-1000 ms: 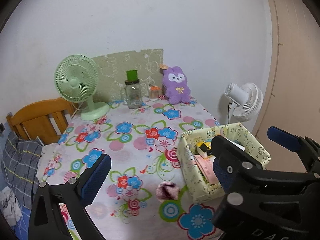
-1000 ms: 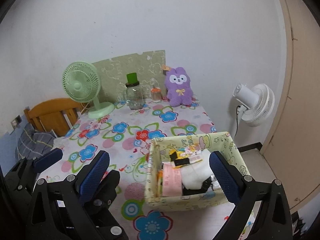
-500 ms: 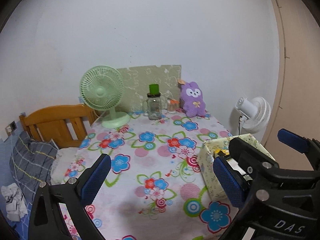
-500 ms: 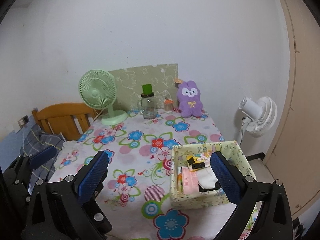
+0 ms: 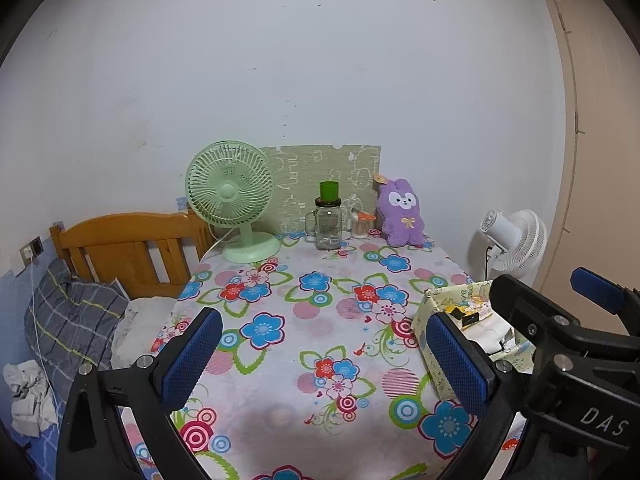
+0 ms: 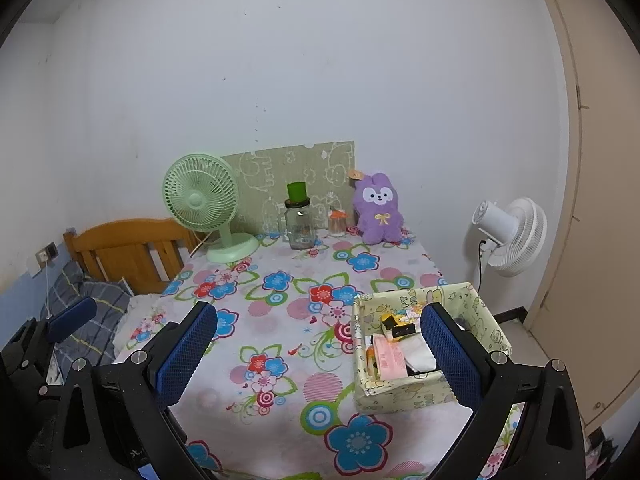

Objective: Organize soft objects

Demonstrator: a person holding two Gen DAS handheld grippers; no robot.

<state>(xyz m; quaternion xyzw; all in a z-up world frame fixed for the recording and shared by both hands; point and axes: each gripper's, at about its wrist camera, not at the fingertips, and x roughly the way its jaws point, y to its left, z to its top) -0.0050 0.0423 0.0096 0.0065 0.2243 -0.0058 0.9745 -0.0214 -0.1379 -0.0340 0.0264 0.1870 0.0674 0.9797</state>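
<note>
We hold the left gripper [image 5: 322, 356] above the near end of the table, its blue-padded fingers [image 5: 191, 354] spread wide with nothing between them. The right gripper [image 6: 320, 354] hangs just beside it, equally wide apart and empty (each shows at the edge of the other's view). Below us lies the flowered tablecloth [image 6: 288, 320], and on its near right corner stands the pale yellow fabric box [image 6: 400, 394], holding a pink packet [image 6: 390, 360], white cloth and a small yellow-and-black item, all loosely piled. At the far end of the table, against the wall, we see the purple plush toy [image 6: 378, 208] sitting upright, well apart from the box. Next to it stand a small container with an orange top [image 6: 337, 222], a glass jar with a green cap [image 6: 299, 222] and a green desk fan [image 6: 204, 204], with a patterned green board [image 6: 280, 176] leaning behind them. A white fan [image 6: 510, 232] stands right of the table; a wooden bed frame [image 6: 132, 250] sits left.
</note>
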